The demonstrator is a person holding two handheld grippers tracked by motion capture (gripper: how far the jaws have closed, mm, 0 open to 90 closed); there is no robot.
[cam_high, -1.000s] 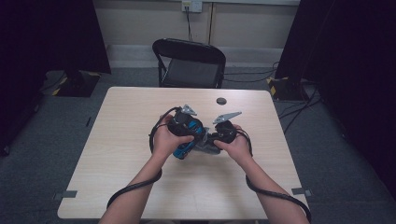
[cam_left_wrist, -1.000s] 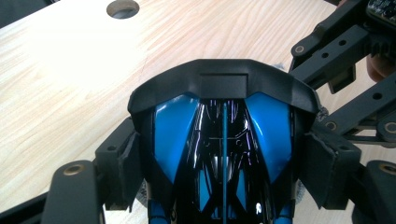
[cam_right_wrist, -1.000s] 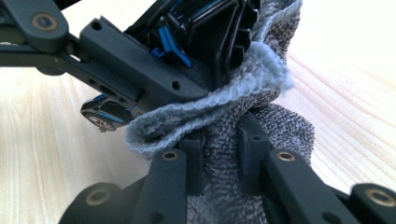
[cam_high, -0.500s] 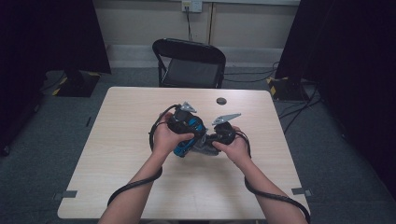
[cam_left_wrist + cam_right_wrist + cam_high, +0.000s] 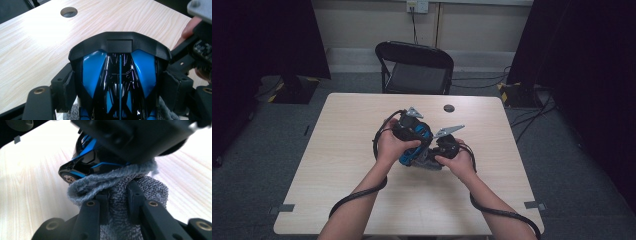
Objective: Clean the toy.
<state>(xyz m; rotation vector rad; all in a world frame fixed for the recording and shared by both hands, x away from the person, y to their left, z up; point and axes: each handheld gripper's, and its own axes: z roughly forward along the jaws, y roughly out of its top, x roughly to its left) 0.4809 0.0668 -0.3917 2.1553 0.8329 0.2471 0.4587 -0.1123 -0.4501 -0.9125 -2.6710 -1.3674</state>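
1. High view: your left tongs (image 5: 412, 131) and right tongs (image 5: 443, 148) meet mid-desk (image 5: 342, 165).
2. Left gripper view: its jaws clamp the blue-black toy car (image 5: 119, 82); loosen and it drops.
3. Right gripper view: its jaws pinch the grey cloth (image 5: 117, 185) against the car; tugging may snag it.

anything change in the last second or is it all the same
Nothing visibly changed. The left gripper stays clamped around the blue and black toy car, the right gripper stays pinched on the grey cloth against it, and both hands remain at the middle of the table.
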